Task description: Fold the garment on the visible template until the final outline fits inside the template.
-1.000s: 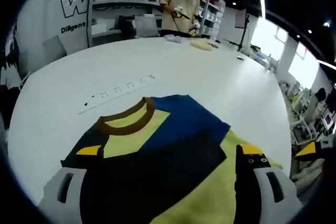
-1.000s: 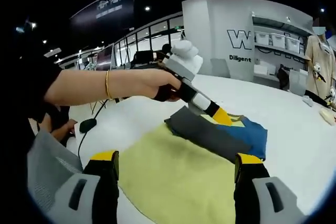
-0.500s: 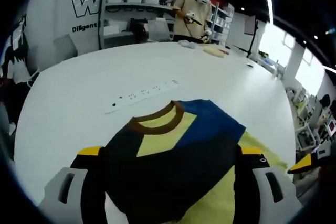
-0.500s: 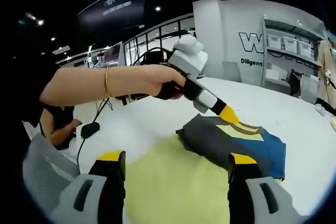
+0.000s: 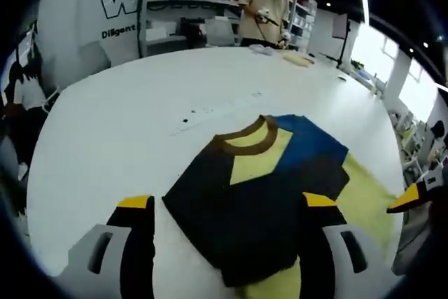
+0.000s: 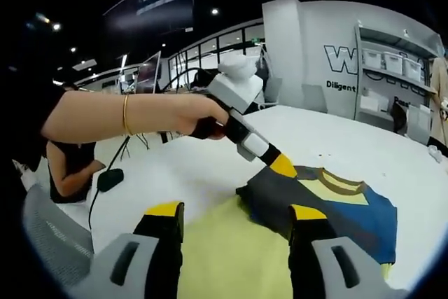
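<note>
— While the shirt [image 5: 262,194] lies folded on the white table [image 5: 126,131], are the tongs gripping it?
— No; left gripper [image 5: 227,208] and right gripper [image 6: 234,218] hover above it, spread wide.

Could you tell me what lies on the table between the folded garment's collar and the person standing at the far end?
In the left gripper view, a short row of small dark marks lies just beyond the brown collar; past it the white table is bare until some pale items near the person.

one garment [image 5: 259,194], two hand-held grippers [image 5: 227,204], one table [image 5: 119,131]
</note>
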The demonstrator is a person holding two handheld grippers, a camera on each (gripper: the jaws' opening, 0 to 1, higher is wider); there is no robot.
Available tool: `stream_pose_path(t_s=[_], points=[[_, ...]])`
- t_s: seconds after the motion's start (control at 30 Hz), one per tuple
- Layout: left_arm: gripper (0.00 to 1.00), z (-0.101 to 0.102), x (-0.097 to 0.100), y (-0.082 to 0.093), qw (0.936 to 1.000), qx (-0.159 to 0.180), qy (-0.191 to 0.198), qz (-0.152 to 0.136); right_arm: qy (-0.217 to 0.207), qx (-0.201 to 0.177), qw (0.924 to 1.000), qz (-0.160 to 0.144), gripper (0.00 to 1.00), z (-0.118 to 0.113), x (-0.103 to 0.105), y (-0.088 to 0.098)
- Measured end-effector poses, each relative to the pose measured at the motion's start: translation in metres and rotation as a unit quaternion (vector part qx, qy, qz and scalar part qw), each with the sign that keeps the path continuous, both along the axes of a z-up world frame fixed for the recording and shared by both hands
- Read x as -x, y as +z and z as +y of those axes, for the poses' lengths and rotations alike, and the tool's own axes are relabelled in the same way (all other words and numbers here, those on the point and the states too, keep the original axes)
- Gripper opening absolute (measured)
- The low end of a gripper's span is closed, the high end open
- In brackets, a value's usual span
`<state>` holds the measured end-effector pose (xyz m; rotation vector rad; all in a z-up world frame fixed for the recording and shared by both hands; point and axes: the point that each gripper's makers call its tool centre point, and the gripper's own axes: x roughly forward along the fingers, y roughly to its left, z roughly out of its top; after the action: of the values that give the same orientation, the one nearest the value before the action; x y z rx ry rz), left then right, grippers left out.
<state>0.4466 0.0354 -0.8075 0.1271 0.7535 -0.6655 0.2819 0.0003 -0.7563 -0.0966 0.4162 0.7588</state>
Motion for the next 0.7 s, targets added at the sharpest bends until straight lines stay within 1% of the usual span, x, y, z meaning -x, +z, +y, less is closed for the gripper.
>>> stream_pose_path(t_s=[0.07,0.13,0.23,0.3,0.43,0.6,0.63,0.7], points=[[0.75,0.008,-0.002,-0.007,1.0,-0.005,0.002,0.006,0.005,0.0,1.0,0.003,0.53,0.009,-0.006,-0.005],[0.72,0.012,-0.004,-0.011,0.9999,-0.006,0.004,0.008,0.007,0.004,1.0,0.005,0.49,0.014,-0.01,-0.01],[0.69,0.017,-0.007,-0.016,0.9999,-0.003,0.004,0.012,0.011,0.011,0.9998,0.01,0.42,0.022,-0.018,-0.019],[0.67,0.02,-0.01,-0.021,0.9999,-0.001,0.004,0.016,0.017,0.015,0.9997,0.01,0.37,0.032,-0.026,-0.027],[0.58,0.022,-0.015,-0.026,0.9998,0.008,0.001,0.018,0.026,0.021,0.9994,0.012,0.33,0.049,-0.038,-0.039],[0.49,0.024,-0.02,-0.032,0.9997,0.016,0.003,0.02,0.035,0.044,0.9984,0.009,0.27,0.062,-0.049,-0.053],[0.47,0.024,-0.021,-0.034,0.9997,0.016,0.003,0.019,0.038,0.056,0.9977,0.006,0.27,0.065,-0.053,-0.06],[0.44,0.026,-0.025,-0.037,0.9997,0.012,0.0,0.02,0.04,0.064,0.9971,0.006,0.25,0.067,-0.058,-0.067]])
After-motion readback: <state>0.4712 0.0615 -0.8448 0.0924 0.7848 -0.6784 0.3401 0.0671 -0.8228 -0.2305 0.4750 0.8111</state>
